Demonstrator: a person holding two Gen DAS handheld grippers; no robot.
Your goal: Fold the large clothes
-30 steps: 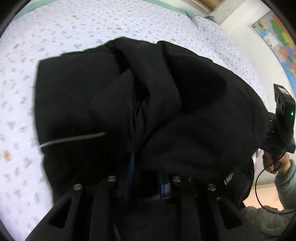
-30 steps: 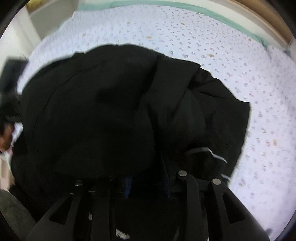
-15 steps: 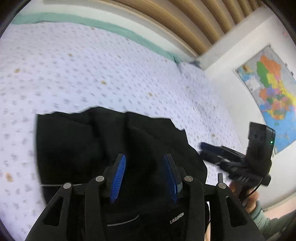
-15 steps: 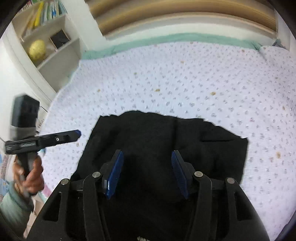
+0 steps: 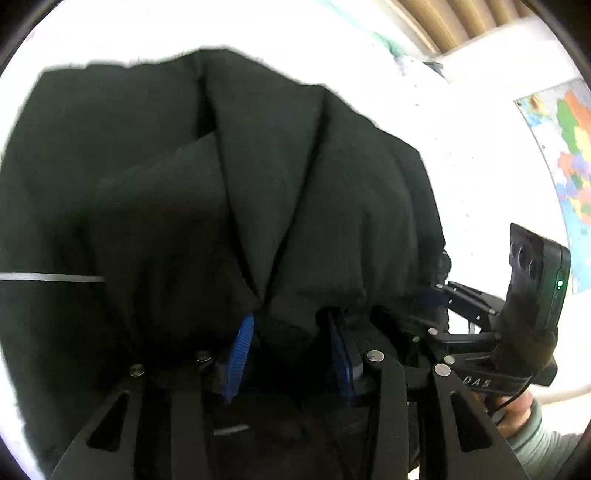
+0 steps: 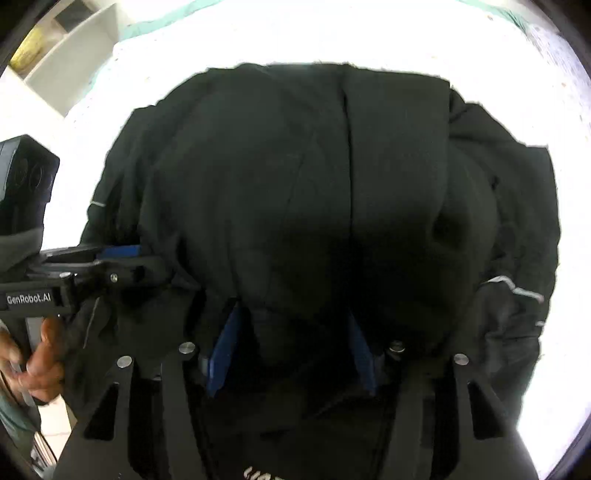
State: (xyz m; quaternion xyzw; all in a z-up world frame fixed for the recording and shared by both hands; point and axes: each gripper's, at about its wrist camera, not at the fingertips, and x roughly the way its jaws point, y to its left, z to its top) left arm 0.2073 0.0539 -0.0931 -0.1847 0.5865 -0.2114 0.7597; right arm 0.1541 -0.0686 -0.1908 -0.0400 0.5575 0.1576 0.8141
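A black garment (image 5: pixel 258 166) lies bunched in thick folds on the bed and fills both views; thin grey stripes show on it. My left gripper (image 5: pixel 291 332) is pushed down into the cloth with its blue pads (image 5: pixel 240 347) apart and a fold bulging between them. My right gripper (image 6: pixel 291 332) stands the same way, wider, with a hump of the black garment (image 6: pixel 332 166) between its blue pads (image 6: pixel 221 350). The right gripper (image 5: pixel 436 295) reaches in at the garment's right edge in the left wrist view. In the right wrist view the left gripper (image 6: pixel 122 253) comes in from the left.
The white flowered bed cover (image 5: pixel 480 129) surrounds the garment, overexposed. A coloured wall map (image 5: pixel 569 147) hangs at the right, wooden slats (image 5: pixel 461 18) stand behind the bed, and a white shelf (image 6: pixel 74 48) is at far left. A person's hands (image 6: pixel 37 362) hold the handles.
A second ago both grippers were shut on the cloth. Half a second ago they were open and raised above the garment; now both have dropped back into it with cloth between the pads.
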